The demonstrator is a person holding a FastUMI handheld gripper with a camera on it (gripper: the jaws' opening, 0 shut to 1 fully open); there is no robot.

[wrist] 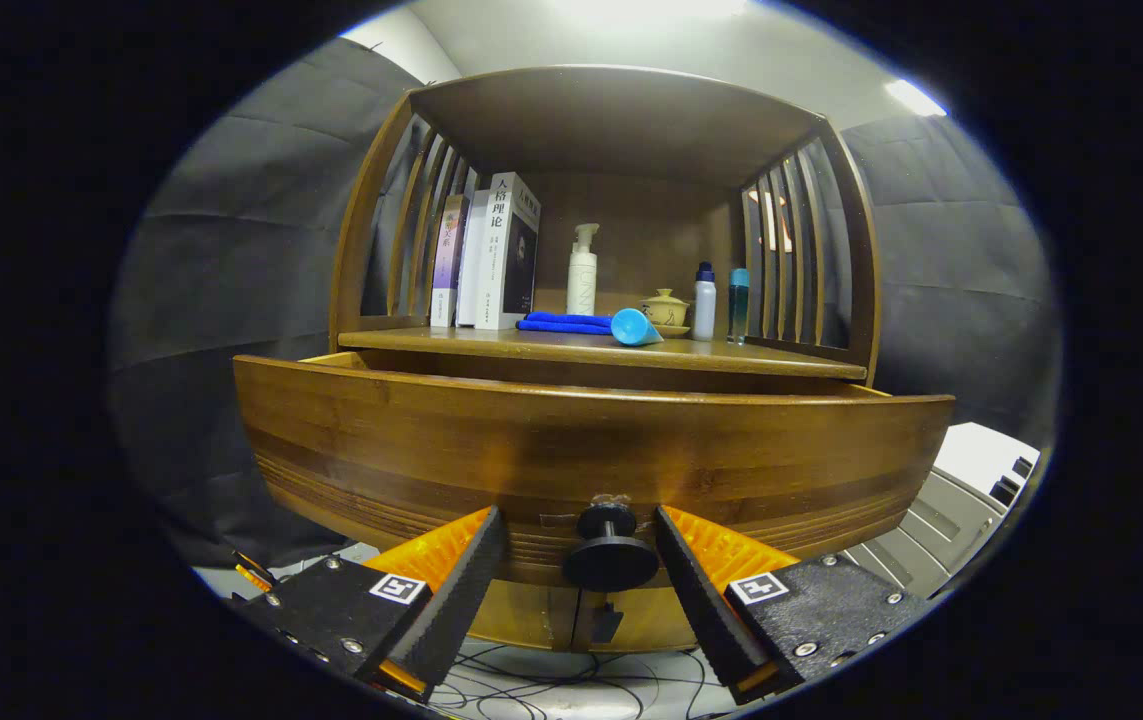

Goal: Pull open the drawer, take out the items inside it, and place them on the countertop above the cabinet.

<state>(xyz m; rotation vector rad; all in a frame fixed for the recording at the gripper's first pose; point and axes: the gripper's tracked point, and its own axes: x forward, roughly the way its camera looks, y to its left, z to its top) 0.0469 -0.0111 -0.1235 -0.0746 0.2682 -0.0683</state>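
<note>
Below the countertop, drawer pulled out; interior hidden, contents perhaps still inside. Gripper spread wide, fingers either side of knob, not touching. Cloth and cup at countertop's front edge.

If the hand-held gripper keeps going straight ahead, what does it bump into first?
Most likely the knob, which sits between the open fingers of the hand-held gripper. Right behind it is the drawer front. The fingers look apart from the knob, though depth is hard to judge.
</note>
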